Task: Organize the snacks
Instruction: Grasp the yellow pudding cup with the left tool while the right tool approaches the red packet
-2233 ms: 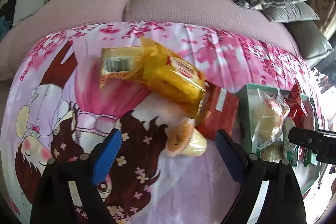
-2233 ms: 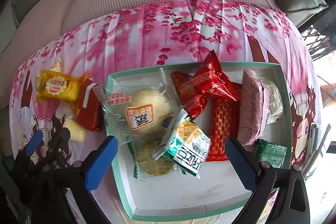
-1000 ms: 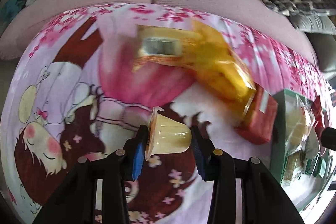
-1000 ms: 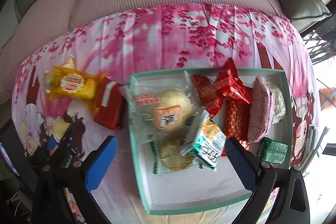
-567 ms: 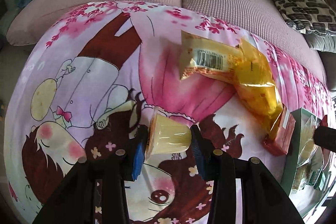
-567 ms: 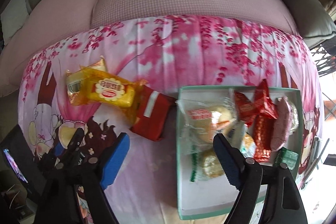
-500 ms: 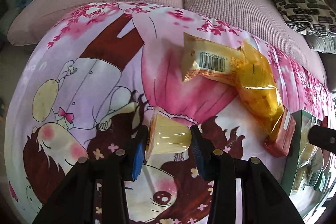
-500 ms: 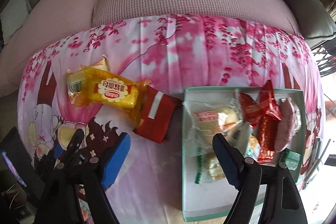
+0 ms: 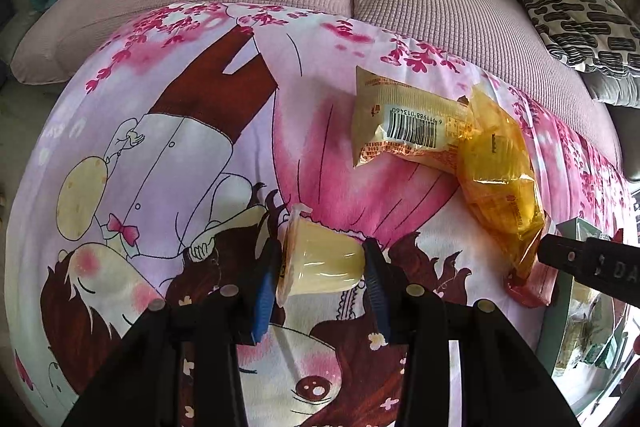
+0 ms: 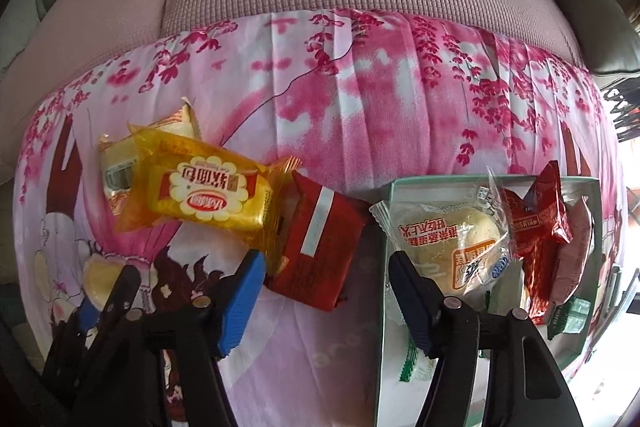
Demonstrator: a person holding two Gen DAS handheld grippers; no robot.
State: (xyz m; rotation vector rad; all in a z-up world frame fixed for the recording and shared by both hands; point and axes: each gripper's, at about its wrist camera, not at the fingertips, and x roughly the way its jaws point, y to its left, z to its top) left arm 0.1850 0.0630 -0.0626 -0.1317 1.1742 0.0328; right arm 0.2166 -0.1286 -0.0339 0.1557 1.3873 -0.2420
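A: Green-rimmed tray (image 10: 452, 180) is the landmark, and it is already crowded: a clear-wrapped bun (image 10: 452, 231), red foil packets (image 10: 538, 215) and a small green packet (image 10: 570, 315) lie inside it.

B: What is left outside it?

A: Three snacks on the pink printed cloth (image 10: 360, 107). A red packet (image 10: 320, 247) lies just beside the tray's left wall, a yellow bread pack (image 10: 208, 195) farther left and overlapping it, and a pale pack with a barcode (image 9: 404, 123) under that, farthest from the tray.

B: And the grippers?

A: The left gripper (image 9: 320, 267) is clamped on a yellow jelly cup (image 9: 320, 265), held on its side well left of the tray, cap against one pad and base against the other. The right gripper (image 10: 320, 291) points down over the red packet; its jaws are closing, with the packet's near end between them, pads not yet pressing.

B: So how far along?

A: Past halfway, I'd judge: the cup needs carrying in, and three packs remain.
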